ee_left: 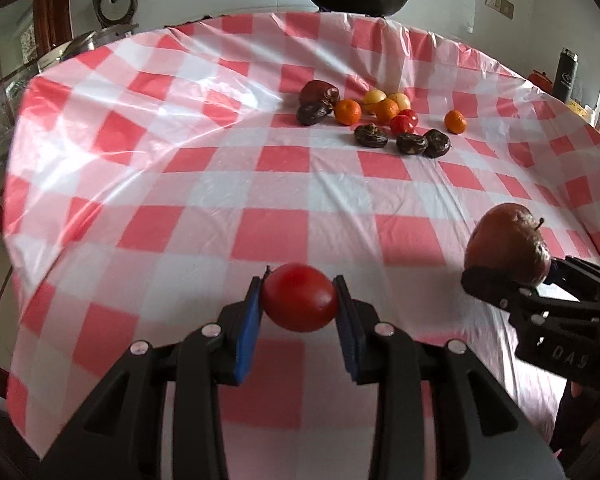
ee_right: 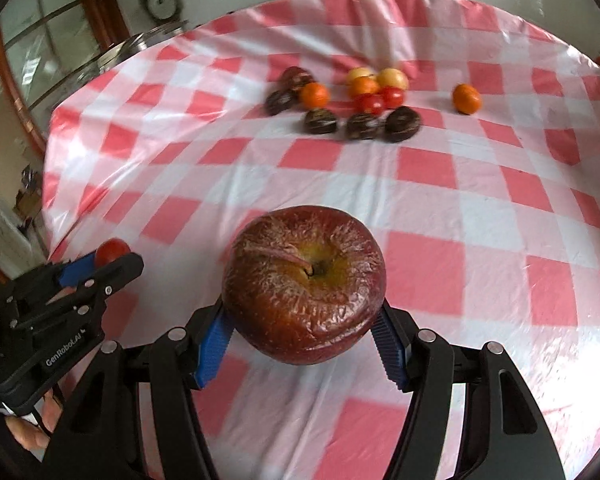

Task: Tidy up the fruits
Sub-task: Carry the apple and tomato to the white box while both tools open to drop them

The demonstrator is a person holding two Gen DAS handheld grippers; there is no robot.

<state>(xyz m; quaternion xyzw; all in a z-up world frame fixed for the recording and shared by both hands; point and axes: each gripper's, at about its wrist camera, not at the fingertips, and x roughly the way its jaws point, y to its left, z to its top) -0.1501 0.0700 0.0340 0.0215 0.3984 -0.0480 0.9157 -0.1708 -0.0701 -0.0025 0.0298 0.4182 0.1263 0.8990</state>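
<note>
Both grippers loaded, with the fruit cluster lying straight ahead at the far side of the table.

The left gripper [ee_left: 299, 300] was clamped narrow on a small red tomato [ee_left: 300, 297], and the right gripper [ee_right: 305, 322] was closed at a wider spread around a wrinkled dark-red apple [ee_right: 305, 282], stem end facing the camera. Both were carried above the red-and-white checked tablecloth [ee_left: 204, 184], side by side and near the front edge. The fruit cluster [ee_left: 374, 118] of dark shrivelled fruits, oranges, 2 yellow fruits and 2 other tomatoes [ee_left: 404, 121] sat well apart from both, forward and slightly right of the left gripper. 1 orange [ee_right: 466, 98] lay alone to the cluster's right. The matching tomatoes lay in the cluster's middle, so the left hand's likely drop point was dead ahead; the apple had no clear match there.
</note>
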